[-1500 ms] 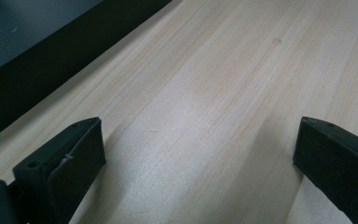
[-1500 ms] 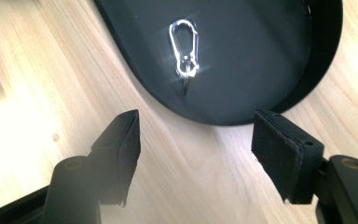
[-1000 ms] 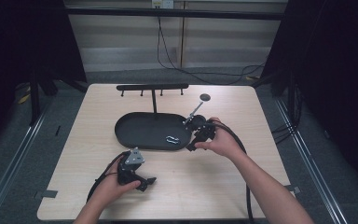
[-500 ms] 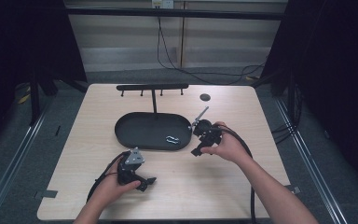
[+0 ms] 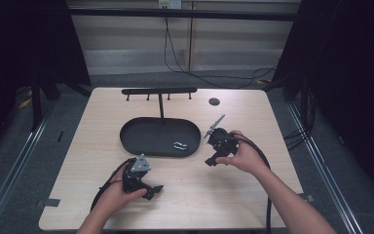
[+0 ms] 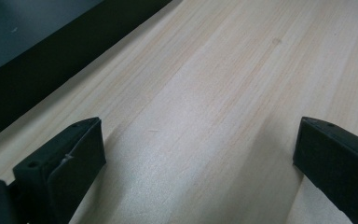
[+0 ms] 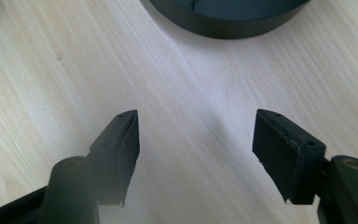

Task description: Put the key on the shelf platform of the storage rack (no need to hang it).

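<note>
High view has a small silvery clip (image 5: 179, 146), a carabiner by the look of it, lying in the black oval tray (image 5: 141, 127), toward the tray's right end and near its front rim. Nothing is holding it. A post rises from the back of the tray and carries a black hook bar (image 5: 158, 91) across the top, all hooks bare.

The right gripper (image 5: 211, 161) sits just off the tray's right end, over bare table (image 5: 224, 195), apart from the clip. In the right gripper view its jaws are spread wide with nothing between them, just wood grain, and the tray's rim (image 7: 223, 25) curves along the top. The left gripper (image 5: 156, 189) is down near the table's front edge, left of centre. The left gripper view shows its jaws spread wide too, empty, hanging low over the wood with the table's dark edge running past on the upper left.

My read: with the clip in the tray and both grippers empty beside it, this looks like a pause between steps. If the clip is meant for the bar, the next move calls for the right gripper to swing in over the tray rim and pinch that thin wire, which won't be easy to catch.

No brands, labels or writing I can make out anywhere. There's a small dark disc (image 5: 214, 101) near the table's back right corner.
</note>
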Available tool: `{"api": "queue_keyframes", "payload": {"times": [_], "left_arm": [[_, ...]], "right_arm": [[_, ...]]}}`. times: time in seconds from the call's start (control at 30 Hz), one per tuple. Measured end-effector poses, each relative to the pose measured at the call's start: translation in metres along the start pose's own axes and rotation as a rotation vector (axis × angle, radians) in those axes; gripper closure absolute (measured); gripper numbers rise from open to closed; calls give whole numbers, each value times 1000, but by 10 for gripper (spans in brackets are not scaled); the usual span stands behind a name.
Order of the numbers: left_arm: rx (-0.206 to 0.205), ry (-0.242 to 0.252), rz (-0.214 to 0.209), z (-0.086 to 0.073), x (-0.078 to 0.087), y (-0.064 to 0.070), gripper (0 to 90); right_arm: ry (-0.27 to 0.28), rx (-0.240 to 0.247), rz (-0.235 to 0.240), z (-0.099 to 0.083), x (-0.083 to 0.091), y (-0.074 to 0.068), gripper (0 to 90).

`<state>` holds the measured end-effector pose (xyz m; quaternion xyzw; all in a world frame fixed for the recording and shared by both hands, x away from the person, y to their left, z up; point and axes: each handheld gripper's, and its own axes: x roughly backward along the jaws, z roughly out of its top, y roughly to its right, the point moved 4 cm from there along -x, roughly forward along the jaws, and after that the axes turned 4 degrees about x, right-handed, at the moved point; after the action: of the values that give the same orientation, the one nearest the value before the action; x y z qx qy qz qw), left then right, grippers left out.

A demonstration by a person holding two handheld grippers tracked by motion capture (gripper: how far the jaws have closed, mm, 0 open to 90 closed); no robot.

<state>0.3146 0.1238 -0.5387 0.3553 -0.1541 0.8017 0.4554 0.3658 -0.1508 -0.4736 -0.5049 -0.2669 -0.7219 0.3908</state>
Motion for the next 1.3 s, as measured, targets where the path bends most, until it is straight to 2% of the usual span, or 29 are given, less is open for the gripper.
{"api": "queue_keyframes", "payload": {"times": [0.1,0.17,0.47,0.63,1.3], "left_arm": [[0,0,0,0,0,0,16],[0,0,0,0,0,0,16],[0,0,0,0,0,0,16],[0,0,0,0,0,0,16],[0,0,0,0,0,0,16]], "right_arm": [[-4,5,-7,-5,1,1,322],[-2,-12,-3,-7,1,0,322],[-8,1,-14,-20,3,1,323],[-2,-17,-12,-26,5,2,322],[7,-33,-15,-46,6,2,320]]}}
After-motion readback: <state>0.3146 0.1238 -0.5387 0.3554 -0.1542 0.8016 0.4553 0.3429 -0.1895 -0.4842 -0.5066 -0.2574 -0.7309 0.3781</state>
